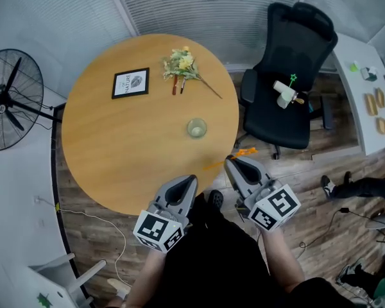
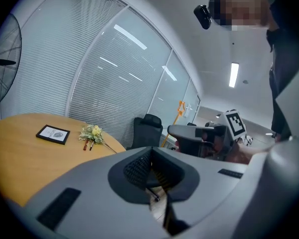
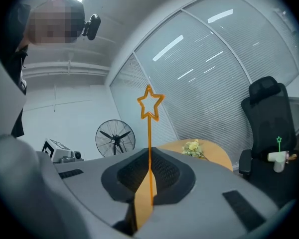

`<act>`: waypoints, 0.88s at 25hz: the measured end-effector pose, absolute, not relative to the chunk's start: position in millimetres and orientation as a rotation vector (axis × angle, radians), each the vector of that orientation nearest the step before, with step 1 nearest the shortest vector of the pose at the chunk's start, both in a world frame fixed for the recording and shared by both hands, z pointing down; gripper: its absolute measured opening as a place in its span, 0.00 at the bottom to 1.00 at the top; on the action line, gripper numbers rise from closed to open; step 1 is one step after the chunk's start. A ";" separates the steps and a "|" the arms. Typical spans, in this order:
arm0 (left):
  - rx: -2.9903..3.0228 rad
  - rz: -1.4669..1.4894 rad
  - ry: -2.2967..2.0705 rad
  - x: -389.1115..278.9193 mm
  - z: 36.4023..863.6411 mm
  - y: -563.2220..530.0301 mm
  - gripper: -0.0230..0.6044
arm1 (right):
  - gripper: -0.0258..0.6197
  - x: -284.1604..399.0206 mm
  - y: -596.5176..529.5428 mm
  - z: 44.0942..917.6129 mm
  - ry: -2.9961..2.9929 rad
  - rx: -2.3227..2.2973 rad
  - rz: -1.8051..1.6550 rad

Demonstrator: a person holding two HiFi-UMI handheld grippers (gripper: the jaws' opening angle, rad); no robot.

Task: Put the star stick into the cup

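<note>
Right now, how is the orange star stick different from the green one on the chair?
The orange star stick is pinched in the right claw; the green star stick sits on the black chair with no claw near. The orange stick is bare; the green stick pokes from a white thing. Both have star tips.

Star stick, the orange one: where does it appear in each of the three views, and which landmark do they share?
Head view: star stick below centre, to the right, crossing the right gripper.
Left gripper view: star stick right of centre, star uppermost, beside the black chair.
Right gripper view: star stick at centre, upright, clamped between the jaws.
Shared landmark: the black chair, in all three.
</note>
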State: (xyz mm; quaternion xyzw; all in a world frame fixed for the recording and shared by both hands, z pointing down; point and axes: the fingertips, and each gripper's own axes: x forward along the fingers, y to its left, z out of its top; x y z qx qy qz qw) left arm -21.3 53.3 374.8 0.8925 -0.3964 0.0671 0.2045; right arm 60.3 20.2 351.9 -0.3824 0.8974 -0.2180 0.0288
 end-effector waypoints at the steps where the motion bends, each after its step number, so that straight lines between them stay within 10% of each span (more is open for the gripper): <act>1: 2.492 0.193 -1.103 -23.6 374.5 48.8 0.03 | 0.07 58.0 15.5 349.2 2.767 -1.186 -0.668; 22: 2.442 0.199 -0.996 -80.5 409.6 0.5 0.03 | 0.07 24.2 -41.6 363.2 2.722 -1.441 -0.669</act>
